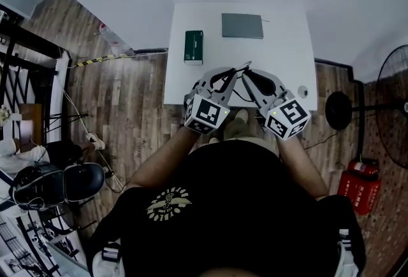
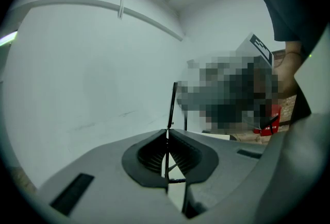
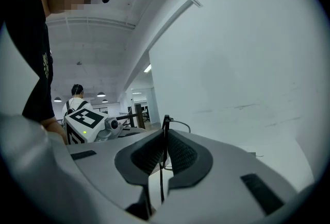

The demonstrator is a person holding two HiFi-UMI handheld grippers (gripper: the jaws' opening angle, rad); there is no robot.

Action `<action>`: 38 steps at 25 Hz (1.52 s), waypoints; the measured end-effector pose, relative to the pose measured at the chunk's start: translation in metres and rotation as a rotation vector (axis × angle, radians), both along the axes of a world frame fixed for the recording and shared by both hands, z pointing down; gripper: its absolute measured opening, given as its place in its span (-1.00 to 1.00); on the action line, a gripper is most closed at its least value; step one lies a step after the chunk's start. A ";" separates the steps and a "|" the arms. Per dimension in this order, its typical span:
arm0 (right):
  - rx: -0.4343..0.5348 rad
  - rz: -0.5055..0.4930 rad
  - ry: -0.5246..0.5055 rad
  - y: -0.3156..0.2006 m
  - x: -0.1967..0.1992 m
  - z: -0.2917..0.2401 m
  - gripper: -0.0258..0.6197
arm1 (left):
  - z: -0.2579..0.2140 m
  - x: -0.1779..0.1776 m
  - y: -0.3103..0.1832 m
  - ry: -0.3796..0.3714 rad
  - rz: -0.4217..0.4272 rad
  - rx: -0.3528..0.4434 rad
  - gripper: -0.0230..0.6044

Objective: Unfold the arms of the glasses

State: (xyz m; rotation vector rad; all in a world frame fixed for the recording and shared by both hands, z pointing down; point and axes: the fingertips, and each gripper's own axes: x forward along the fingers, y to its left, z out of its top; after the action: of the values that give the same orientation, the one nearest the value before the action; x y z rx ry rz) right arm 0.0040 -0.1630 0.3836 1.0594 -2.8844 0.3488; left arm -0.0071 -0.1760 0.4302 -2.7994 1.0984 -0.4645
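The left gripper (image 2: pixel 166 138) has its jaws pressed together on a thin dark arm of the glasses (image 2: pixel 172 104), which sticks straight out past its tips. The right gripper (image 3: pixel 165 147) likewise pinches a thin dark part of them. Unfolding looks under way, but I cannot tell how far each arm has swung. Only the head view shows both tips meeting in the air over a white table (image 1: pixel 287 46), with a green box (image 1: pixel 194 46) beyond the left gripper.

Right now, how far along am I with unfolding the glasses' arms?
Done: the glasses are lifted off the table. In hand: the left gripper and right gripper are each shut on a thin black part of them. Remaining: whether either arm is swung open yet, I can't tell.
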 end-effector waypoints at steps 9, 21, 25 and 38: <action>-0.029 0.015 0.042 -0.005 0.004 0.011 -0.86 | 0.007 -0.003 -0.008 -0.096 0.047 0.034 -0.86; -0.088 -0.011 0.103 -0.007 -0.002 0.026 -0.86 | 0.008 -0.019 -0.017 -0.330 0.166 0.073 -0.86; -0.116 -0.035 0.134 -0.005 -0.004 0.033 -0.86 | 0.013 -0.022 -0.017 -0.358 0.202 0.060 -0.86; -0.268 -0.160 0.280 0.005 -0.004 0.060 -0.86 | 0.028 -0.031 -0.008 -0.460 0.260 0.049 -0.86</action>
State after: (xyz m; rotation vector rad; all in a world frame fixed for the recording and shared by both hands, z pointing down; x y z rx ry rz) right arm -0.0002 -0.1583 0.4440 0.7605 -2.5629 0.5140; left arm -0.0382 -0.1838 0.4582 -2.5472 0.6316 -0.9683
